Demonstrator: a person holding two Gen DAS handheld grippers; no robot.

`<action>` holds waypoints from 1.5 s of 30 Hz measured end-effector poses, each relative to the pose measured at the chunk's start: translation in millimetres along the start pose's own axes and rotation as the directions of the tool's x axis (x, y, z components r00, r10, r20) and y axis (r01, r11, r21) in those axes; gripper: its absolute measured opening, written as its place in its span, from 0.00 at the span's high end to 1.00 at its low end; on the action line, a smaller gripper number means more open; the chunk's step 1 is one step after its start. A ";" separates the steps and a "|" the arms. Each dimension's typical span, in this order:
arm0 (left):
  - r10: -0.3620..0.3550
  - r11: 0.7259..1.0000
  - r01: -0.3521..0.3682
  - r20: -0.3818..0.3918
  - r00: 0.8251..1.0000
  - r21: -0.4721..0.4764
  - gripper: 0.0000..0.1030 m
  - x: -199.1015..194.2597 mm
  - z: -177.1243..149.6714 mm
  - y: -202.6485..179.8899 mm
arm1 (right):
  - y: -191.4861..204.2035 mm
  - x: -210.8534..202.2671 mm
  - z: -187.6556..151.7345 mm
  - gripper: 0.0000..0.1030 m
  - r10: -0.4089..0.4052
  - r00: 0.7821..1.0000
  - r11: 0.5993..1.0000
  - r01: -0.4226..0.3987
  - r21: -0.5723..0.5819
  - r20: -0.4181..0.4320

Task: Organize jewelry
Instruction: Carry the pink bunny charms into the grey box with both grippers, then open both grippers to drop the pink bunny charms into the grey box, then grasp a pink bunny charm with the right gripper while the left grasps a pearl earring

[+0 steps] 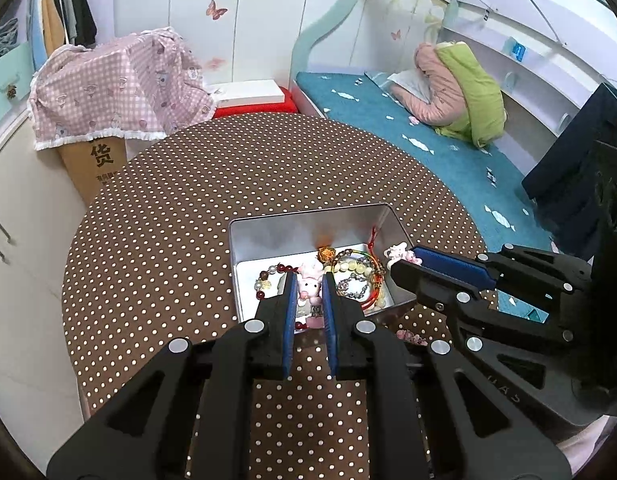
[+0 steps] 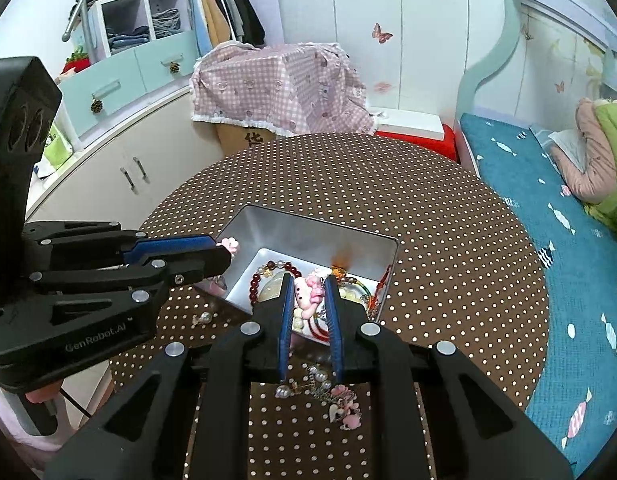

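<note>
Tongs on both sides are narrowed with nothing gripped: the left tongs (image 1: 308, 276) and right tongs (image 2: 308, 280) hover over a metal tin (image 1: 268, 232). Inside lie a pink pig charm (image 1: 310, 286), a dark red bead bracelet (image 2: 254, 284) and other bracelets. More pearl and pink trinkets (image 2: 336, 396) lie on the polka-dot table (image 1: 188, 200) just beside the tin.
</note>
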State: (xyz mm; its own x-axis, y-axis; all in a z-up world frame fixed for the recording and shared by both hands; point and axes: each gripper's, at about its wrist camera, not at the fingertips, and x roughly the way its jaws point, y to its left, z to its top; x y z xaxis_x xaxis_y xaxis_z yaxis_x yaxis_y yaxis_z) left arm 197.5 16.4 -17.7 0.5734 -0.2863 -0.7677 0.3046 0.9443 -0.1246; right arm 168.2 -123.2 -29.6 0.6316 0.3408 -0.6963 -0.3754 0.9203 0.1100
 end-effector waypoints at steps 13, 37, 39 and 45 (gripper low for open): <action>0.006 1.000 -0.007 -0.031 0.999 -0.019 0.87 11.2 -4.9 12.8 | -3.4 5.9 -2.9 0.78 -0.010 0.999 0.999 0.011 0.035 -0.033; 0.031 0.998 -0.033 -0.034 0.999 -0.059 0.87 -16.1 -51.1 30.1 | 33.3 -5.4 -25.0 0.78 0.014 0.999 1.000 -0.015 -0.021 -0.048; 0.030 0.997 -0.033 -0.045 0.999 -0.067 0.87 -15.1 -60.0 33.4 | 36.0 -0.1 -31.1 0.78 0.016 0.997 1.000 -0.018 -0.020 -0.070; 0.030 0.996 -0.036 -0.076 0.997 -0.083 0.87 -10.0 -74.2 42.9 | 38.8 20.9 -43.9 0.78 0.013 0.990 1.000 -0.014 -0.004 -0.139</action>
State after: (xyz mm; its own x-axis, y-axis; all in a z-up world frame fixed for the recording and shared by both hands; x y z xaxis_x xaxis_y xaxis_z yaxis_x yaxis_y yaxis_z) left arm 148.4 71.9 -61.9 0.5231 -0.2449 -0.8163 0.2197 0.9642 -0.1484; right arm 137.0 -88.7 -70.9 0.5260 0.3228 -0.7869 -0.3867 0.9148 0.1167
